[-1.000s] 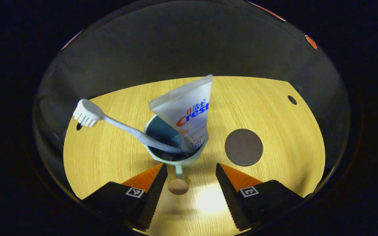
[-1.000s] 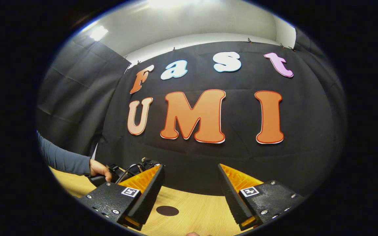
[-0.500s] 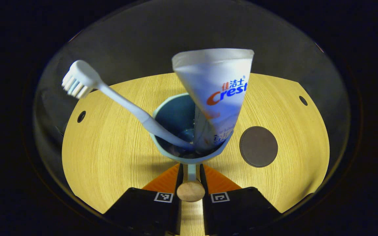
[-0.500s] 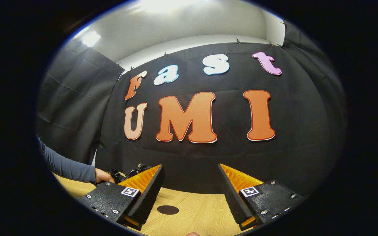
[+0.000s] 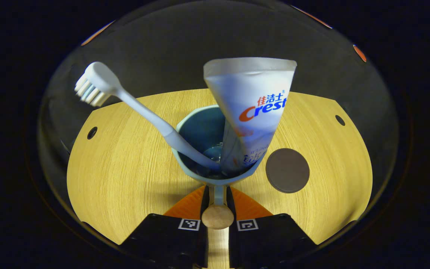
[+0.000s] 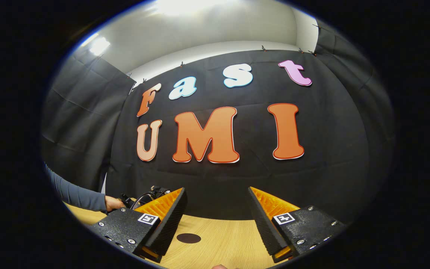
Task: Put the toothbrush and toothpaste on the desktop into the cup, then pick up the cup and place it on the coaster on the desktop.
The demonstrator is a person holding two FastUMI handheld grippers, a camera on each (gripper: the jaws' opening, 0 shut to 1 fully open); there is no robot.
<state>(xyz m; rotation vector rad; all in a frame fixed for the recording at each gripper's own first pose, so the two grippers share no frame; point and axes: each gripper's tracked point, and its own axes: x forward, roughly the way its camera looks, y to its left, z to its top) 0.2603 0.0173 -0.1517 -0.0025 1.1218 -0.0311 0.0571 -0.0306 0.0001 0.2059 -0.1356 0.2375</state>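
In the left gripper view, the left gripper [image 5: 217, 203] is clamped on the cup's handle [image 5: 218, 212]. Just beyond, the cup [image 5: 200, 129] holds the leaning toothbrush [image 5: 140, 112] and the toothpaste tube [image 5: 252, 108]. The coaster [image 5: 287, 170] lies on the wooden desktop [image 5: 125, 168] just right of the cup. In the right gripper view, the right gripper [image 6: 218, 218] hangs with fingers apart above the desktop.

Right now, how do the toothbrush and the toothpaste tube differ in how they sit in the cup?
The toothbrush is thin and leans far out to the left over the rim, bristle head up; the toothpaste tube is broad and flat and stands steeper, tilting slightly right, crimped end up. The toothbrush is plain pale, the tube printed. Both have their lower ends inside the cup, whose handle the left gripper clamps.
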